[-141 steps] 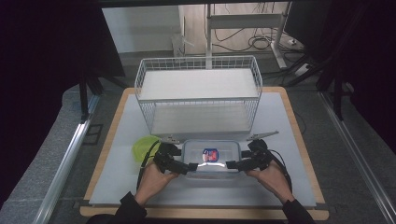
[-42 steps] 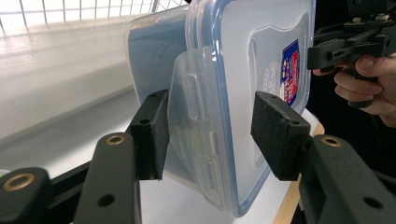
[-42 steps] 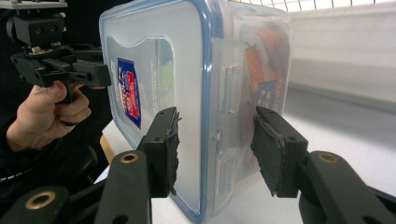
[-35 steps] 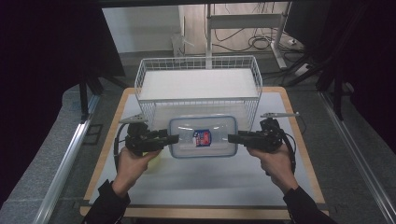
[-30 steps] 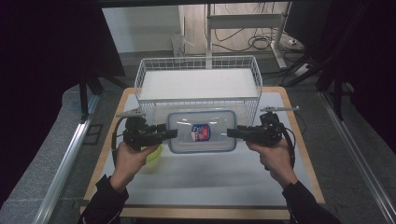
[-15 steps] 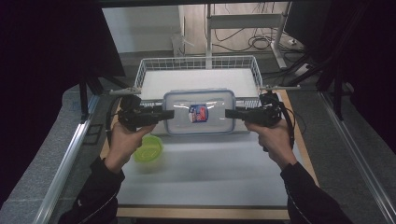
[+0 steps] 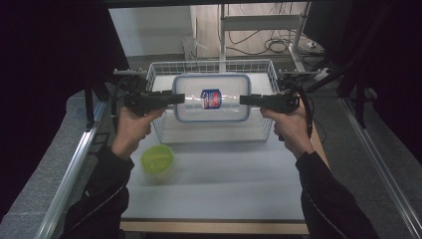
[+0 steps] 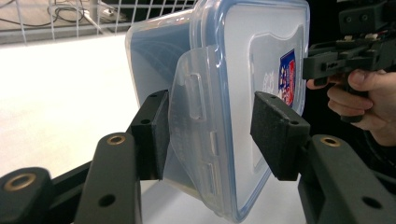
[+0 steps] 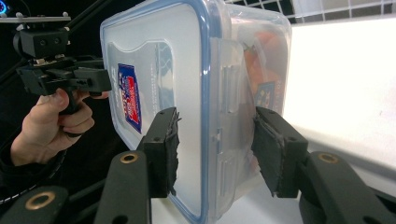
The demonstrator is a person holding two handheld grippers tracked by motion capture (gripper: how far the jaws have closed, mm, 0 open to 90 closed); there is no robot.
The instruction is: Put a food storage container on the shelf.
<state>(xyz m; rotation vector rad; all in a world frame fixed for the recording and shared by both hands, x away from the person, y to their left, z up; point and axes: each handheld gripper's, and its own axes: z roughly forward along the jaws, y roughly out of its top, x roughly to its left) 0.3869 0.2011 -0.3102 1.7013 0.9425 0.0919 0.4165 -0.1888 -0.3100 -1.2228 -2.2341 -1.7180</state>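
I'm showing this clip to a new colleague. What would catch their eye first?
A clear lidded container with a red-and-blue label, held in the air between the left gripper and the right gripper, one at each end. It hangs over the white wire basket at the table's far side. A lime-green bowl sits nearer, at left.

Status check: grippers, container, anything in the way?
Left gripper and right gripper clamp opposite ends of the lidded plastic container. Held above the wire basket. Green bowl sits off to the side.
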